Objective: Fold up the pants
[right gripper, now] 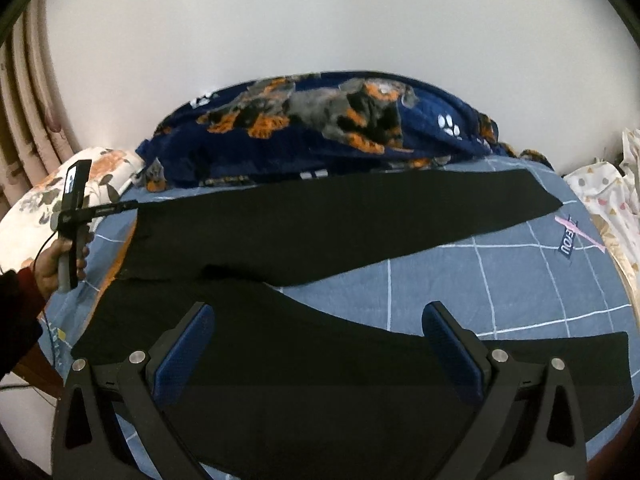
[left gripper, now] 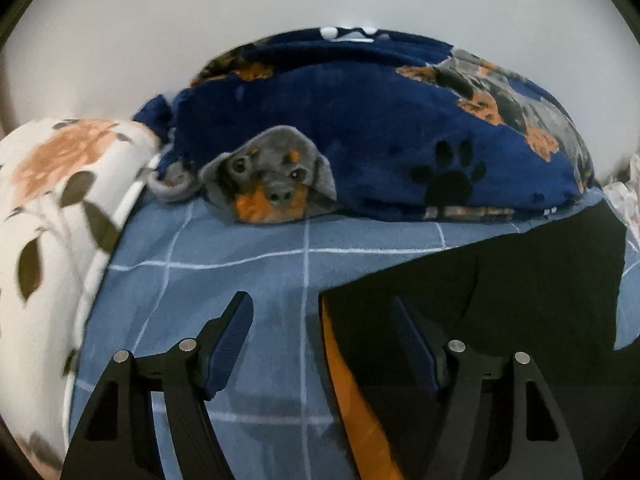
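Pants (right gripper: 320, 220) lie flat on the bed (right gripper: 500, 280), legs fanned toward its right edge, bare sheet between them. Left gripper (left gripper: 324, 340) straddles the waistband corner, jaws spread; right gripper (right gripper: 320, 344) hovers, jaws spread.

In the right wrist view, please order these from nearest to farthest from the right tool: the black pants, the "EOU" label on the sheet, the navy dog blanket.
From the right tool:
1. Black pants, directly under and ahead of the tool.
2. "EOU" label, on the blue checked sheet, ahead to the right.
3. Navy dog blanket, heaped at the bed's far edge by the wall.
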A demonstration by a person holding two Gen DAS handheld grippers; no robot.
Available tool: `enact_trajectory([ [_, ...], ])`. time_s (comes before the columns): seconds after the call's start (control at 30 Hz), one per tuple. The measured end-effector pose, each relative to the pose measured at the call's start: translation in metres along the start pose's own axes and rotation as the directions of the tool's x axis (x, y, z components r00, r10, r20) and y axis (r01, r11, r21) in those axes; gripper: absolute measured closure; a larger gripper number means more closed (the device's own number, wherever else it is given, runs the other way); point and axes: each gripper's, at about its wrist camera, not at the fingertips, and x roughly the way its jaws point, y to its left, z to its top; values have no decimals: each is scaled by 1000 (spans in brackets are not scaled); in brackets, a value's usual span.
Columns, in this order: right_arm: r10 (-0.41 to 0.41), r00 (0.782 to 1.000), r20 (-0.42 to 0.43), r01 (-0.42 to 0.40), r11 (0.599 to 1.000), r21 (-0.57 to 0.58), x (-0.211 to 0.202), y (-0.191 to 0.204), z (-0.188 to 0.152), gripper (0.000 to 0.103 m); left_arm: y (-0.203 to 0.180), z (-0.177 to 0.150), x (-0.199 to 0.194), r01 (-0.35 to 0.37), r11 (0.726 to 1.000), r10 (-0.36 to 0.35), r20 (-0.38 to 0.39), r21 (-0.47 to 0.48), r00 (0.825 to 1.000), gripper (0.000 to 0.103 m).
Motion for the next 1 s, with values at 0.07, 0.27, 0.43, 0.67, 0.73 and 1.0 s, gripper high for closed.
enact_trajectory([
  [0.07, -9, 1000, -15, 9, 1000, -2, 6, 0, 0, 0, 1, 4, 11, 48, 999, -48, -18, 5, 999, 31],
  [0.27, -13, 999, -39, 14, 1000, 16, 15, -3, 2, 0, -10, 5, 39, 108, 993, -101, -131, 49, 986, 90],
  [0.43, 27, 998, -50, -25, 998, 53, 22, -6, 10, 0, 13, -3, 19, 180, 979, -186, -64, -91, 980, 94],
  [0.67, 210, 978, 7, -206, 952, 228, 38, -34, 58, 0, -37, -16, -59, 139, 990, -140, 75, 14, 987, 94],
  [0.73, 310, 951, 18, -299, 899, 320, 56, -50, 77, 0, -55, -23, -90, 137, 989, -143, 120, 54, 983, 94],
  [1.0, 501, 866, 3, -384, 660, 645, 156, -104, 110, 0, -94, -57, -168, 206, 977, -214, 202, 64, 956, 94],
])
